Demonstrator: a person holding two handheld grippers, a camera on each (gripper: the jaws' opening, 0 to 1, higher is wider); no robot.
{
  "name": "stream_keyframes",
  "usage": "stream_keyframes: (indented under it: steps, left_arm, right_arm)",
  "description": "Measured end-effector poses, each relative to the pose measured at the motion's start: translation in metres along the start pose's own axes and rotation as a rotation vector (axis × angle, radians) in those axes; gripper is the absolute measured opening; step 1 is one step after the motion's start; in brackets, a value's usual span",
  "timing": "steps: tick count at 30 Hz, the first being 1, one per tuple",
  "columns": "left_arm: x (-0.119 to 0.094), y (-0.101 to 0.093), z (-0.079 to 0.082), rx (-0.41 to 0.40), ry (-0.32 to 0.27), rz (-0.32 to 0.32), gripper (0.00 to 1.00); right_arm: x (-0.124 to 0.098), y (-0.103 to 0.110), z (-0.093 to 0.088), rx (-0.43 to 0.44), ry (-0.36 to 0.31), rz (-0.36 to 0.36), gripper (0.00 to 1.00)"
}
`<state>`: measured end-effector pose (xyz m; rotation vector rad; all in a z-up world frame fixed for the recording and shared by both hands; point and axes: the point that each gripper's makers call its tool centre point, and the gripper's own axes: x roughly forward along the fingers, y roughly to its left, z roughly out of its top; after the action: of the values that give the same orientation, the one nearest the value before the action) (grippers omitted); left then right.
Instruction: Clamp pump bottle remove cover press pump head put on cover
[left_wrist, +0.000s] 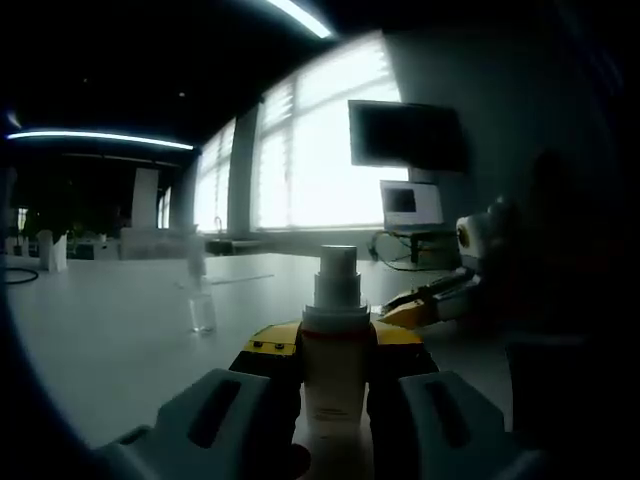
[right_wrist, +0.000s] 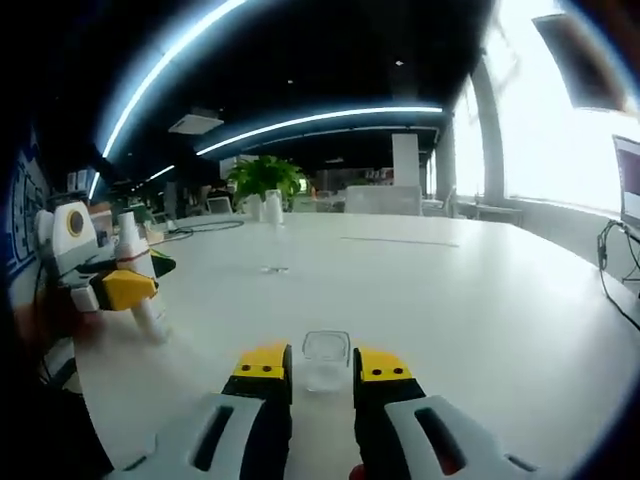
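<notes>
Left hand-held gripper (left_wrist: 335, 385) clenched on pump bottle (left_wrist: 333, 370), upright, pump head (left_wrist: 337, 275) bare. Right hand-held gripper (right_wrist: 322, 385) grips clear cover (right_wrist: 325, 360), well to the bottle's right. Cover must travel left onto the head. Open tabletop (right_wrist: 450, 290) between; small clear bottle (left_wrist: 201, 305) stands beyond.

Low opposed views across table (right_wrist: 480, 300)

My left gripper (left_wrist: 335, 385) has matt grey plastic shells with glossy yellow tips, clamped on the pump bottle (left_wrist: 334, 350), smooth white plastic with a faint sheen. My right gripper (right_wrist: 323, 385) pinches the cover (right_wrist: 325, 360), clear glossy plastic (almost glass-like). The table (right_wrist: 450, 300) looks smooth, matt white laminate.
</notes>
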<state>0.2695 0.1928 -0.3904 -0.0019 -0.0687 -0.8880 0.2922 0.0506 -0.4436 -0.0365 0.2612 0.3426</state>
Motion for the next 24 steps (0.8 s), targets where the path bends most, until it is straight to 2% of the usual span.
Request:
stream_keyframes:
  steps: [3, 18, 24]
  left_arm:
    - [0.0002, -0.0008, 0.0002, 0.003, 0.000, -0.001, 0.15]
    - [0.0007, 0.0005, -0.0003, -0.005, 0.001, 0.003, 0.15]
    - [0.0008, 0.0005, -0.0006, -0.003, 0.000, 0.001, 0.15]
  right_arm:
    - [-0.0015, -0.0042, 0.0014, 0.001, -0.006, -0.006, 0.14]
    - [-0.0023, -0.0023, 0.0097, 0.003, -0.062, -0.009, 0.13]
    - [-0.0018, -0.0006, 0.0091, -0.017, -0.060, -0.003, 0.13]
